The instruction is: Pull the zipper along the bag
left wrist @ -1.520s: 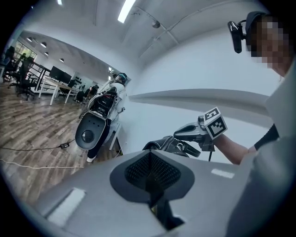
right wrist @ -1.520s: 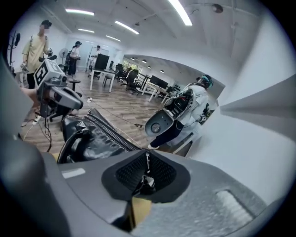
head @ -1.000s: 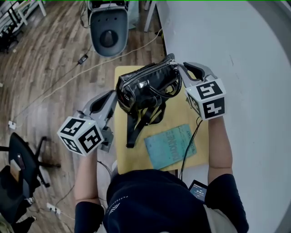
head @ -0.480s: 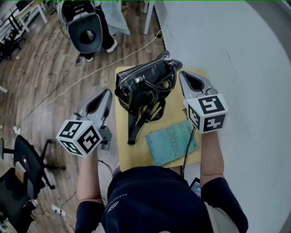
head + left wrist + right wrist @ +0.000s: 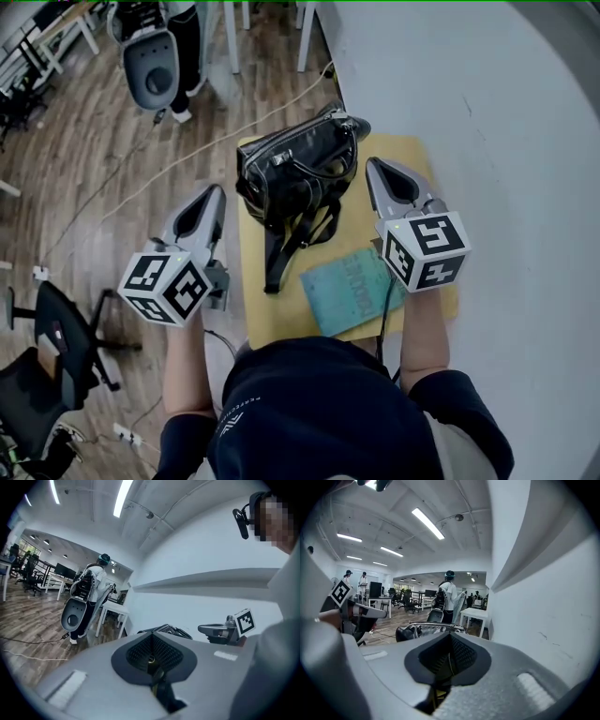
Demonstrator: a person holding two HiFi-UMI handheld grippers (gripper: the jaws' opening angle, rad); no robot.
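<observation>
The fingers on both sides are sitting pressed together with nothing between them.

In the head view I am seeing the left gripper hovering off the left edge of the small yellow table, over the wooden floor. The right gripper is hovering over the table's right side. The black bag is sitting at the table's far end, between the two tips and touched by neither. Its strap is trailing toward me. A teal booklet is lying near the right gripper's cube, with a black cable crossing it. A white wall is running close along the right, so open room is lying to the left. Out there a floor cable is snaking past, an office chair is standing, and a person is standing well away.

In the left gripper view the pads are meeting along one closed seam. Beyond them the bag's top is showing, and the right gripper is hanging beside it against the wall. The person is standing by a white table.

In the right gripper view the pads are likewise meeting, empty. The bag is lying ahead and a little left, its zipper running along the top. The left gripper is hanging beyond it, and the wall is filling the right.
</observation>
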